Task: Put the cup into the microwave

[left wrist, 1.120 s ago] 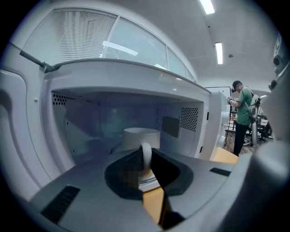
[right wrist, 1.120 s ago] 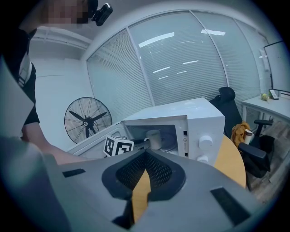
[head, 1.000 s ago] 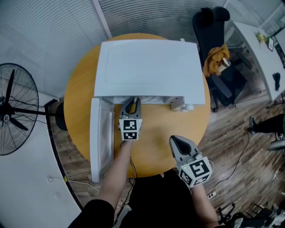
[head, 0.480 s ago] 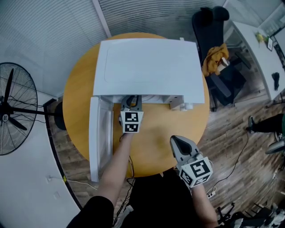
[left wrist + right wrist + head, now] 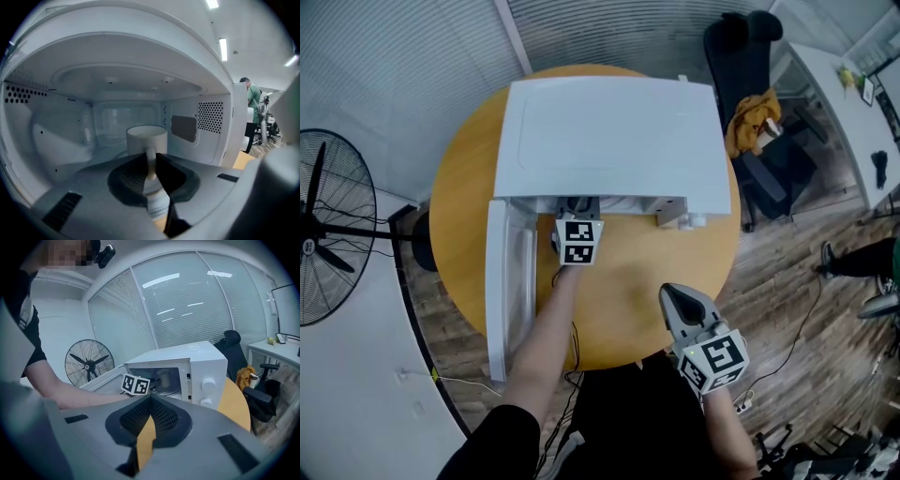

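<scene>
A white cup [image 5: 146, 137] stands upright inside the cavity of the white microwave [image 5: 609, 131], over the turntable. My left gripper [image 5: 150, 158] is shut on the cup's handle, and its jaws reach in through the microwave opening [image 5: 577, 208]. The microwave roof hides the cup in the head view. The right gripper view shows the cup [image 5: 164, 377] small inside the open microwave [image 5: 197, 363]. My right gripper [image 5: 668, 294] hovers near the table's front edge, shut with nothing between its jaws [image 5: 149, 401].
The microwave door [image 5: 508, 281] swings open to the left over the round wooden table [image 5: 628, 300]. A standing fan [image 5: 328, 234] is at the left. At the back right an office chair [image 5: 748, 75] holds a yellow garment.
My left gripper has moved forward with the cup, from in front of the opening into the microwave cavity. The right gripper has stayed put.
</scene>
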Demonstrator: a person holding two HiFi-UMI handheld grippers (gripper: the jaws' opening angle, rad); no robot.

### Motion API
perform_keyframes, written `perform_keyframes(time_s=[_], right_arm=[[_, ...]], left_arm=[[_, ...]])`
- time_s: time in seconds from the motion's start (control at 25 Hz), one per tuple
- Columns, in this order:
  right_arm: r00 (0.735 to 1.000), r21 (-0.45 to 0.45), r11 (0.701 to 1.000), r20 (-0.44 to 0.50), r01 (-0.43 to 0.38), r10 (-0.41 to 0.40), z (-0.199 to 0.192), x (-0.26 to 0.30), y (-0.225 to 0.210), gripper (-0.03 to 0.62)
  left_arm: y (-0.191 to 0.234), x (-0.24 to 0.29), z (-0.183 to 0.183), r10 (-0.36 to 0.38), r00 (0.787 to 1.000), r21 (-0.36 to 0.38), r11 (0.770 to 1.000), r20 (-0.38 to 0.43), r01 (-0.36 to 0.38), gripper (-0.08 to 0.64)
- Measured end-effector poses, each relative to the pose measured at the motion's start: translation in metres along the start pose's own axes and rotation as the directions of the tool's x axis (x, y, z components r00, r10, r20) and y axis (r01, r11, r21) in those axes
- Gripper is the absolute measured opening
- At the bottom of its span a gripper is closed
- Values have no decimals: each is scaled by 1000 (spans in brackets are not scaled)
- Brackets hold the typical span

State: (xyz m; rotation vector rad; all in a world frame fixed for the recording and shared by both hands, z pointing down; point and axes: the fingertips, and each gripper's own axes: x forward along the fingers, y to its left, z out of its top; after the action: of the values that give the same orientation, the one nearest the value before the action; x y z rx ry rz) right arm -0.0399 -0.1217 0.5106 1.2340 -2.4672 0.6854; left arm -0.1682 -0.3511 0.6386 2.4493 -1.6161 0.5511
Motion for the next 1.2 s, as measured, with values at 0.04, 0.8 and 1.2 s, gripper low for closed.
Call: perform_keyframes(time_s=[0.04, 0.8, 1.2], right_arm=[[1000, 0, 1000, 1, 1, -1, 0, 0, 0, 9], [999, 2, 1000, 22, -24, 24, 4, -15, 0, 9], [996, -17, 997, 56, -71, 72, 7, -37, -5, 9]], left_arm=[[0, 1, 1, -2, 1000, -1, 1000, -2, 2, 41], [0, -7, -1, 27, 999, 12, 1000, -21, -26, 60], [-11, -39, -4, 73, 996, 34, 997, -56, -71, 66]])
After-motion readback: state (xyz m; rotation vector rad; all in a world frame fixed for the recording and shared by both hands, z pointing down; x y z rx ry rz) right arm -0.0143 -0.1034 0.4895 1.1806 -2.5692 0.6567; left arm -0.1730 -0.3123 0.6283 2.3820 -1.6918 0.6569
